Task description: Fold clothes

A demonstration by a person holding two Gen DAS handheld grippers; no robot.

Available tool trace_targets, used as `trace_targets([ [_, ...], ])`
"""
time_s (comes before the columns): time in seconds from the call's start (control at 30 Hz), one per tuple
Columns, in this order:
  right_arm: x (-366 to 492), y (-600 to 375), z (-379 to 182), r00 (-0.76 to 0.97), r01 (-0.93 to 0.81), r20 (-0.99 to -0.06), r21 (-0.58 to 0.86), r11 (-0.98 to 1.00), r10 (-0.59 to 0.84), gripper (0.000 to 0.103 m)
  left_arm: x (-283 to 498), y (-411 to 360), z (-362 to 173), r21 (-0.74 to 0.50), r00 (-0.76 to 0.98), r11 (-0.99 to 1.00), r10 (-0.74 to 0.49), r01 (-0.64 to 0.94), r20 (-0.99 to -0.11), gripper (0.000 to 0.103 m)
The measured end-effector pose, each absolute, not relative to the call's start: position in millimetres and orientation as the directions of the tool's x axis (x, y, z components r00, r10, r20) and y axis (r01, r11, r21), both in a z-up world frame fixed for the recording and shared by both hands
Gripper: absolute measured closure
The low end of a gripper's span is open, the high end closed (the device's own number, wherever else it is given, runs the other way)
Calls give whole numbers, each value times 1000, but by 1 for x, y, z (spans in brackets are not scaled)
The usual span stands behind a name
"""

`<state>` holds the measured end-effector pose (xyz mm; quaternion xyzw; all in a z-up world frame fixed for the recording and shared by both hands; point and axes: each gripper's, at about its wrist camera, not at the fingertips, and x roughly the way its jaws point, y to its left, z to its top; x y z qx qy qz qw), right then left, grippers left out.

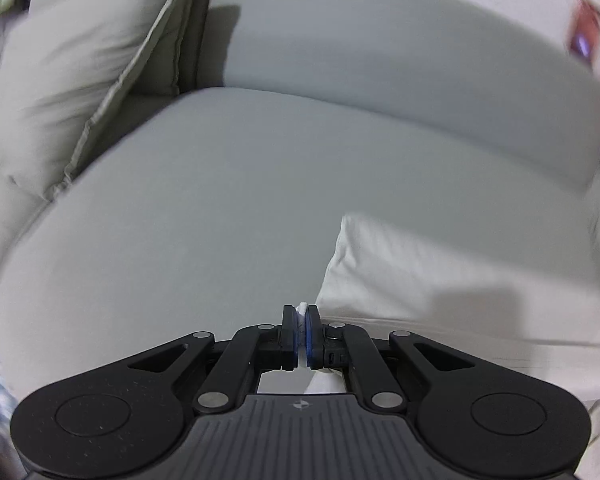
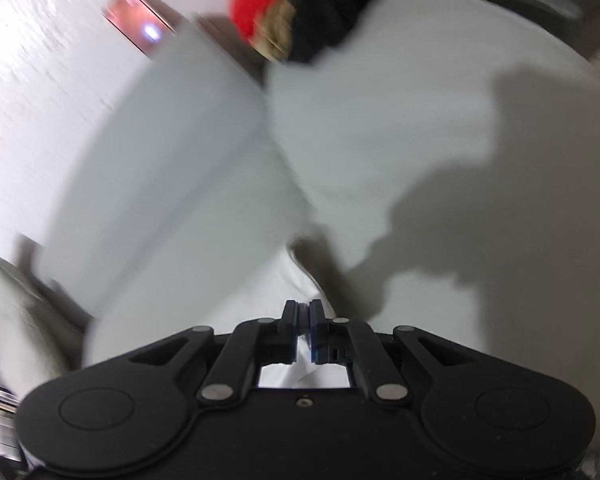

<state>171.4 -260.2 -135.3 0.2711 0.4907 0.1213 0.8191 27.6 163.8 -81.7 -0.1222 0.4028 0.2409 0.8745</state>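
A white garment (image 1: 452, 276) lies on the grey sofa seat (image 1: 188, 216), spreading to the right of my left gripper (image 1: 301, 312). That gripper is shut on the garment's near corner, with a bit of white cloth sticking out between the fingertips. In the right wrist view the same white garment (image 2: 400, 152) stretches away ahead and to the right, heavily blurred. My right gripper (image 2: 302, 306) is shut on a fold of it, and white cloth shows behind the fingers.
A pale cushion (image 1: 72, 72) leans at the sofa's left end, with the grey backrest (image 1: 380, 48) behind. A red and black pile (image 2: 300, 8) lies at the far end. A reddish object with a light (image 2: 140, 24) hangs on the white wall (image 2: 40, 80).
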Motion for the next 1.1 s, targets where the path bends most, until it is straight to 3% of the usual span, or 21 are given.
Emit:
trace_targets([
  [0.1,158,-258,-146,499,88,-759,525,846,419,98,10,154,-74,22,589,863,362,-504,-723,99],
  [0.23,136,-271,-121,562,73,-705,564,822,434,98,-13,142,-60,66,627,871,401,-487,-668,98],
  [0.37,111,-288,-104,597,40,-676,563,825,432,98,-26,128,-71,138,589,878,416,-458,-693,98],
  [0.63,66,-288,-118,570,66,-737,480,875,362,98,-37,129,-112,206,468,863,434,-462,-770,98],
  [0.8,63,-287,-111,502,45,-792,424,904,347,95,-57,126,-99,270,411,835,486,-479,-771,86],
  [0.9,47,-299,-76,523,-2,-753,467,884,399,73,-90,118,-62,220,537,865,460,-451,-707,84],
  [1.0,38,-297,-53,494,-103,-724,500,860,481,57,-89,109,-47,134,651,928,341,-347,-678,80],
  [1.03,40,-288,-54,471,-133,-729,498,857,497,56,-78,105,-50,115,668,941,308,-317,-678,70],
  [1.1,49,-264,-65,422,-188,-748,480,857,512,57,-56,96,-56,78,697,963,241,-257,-676,68],
])
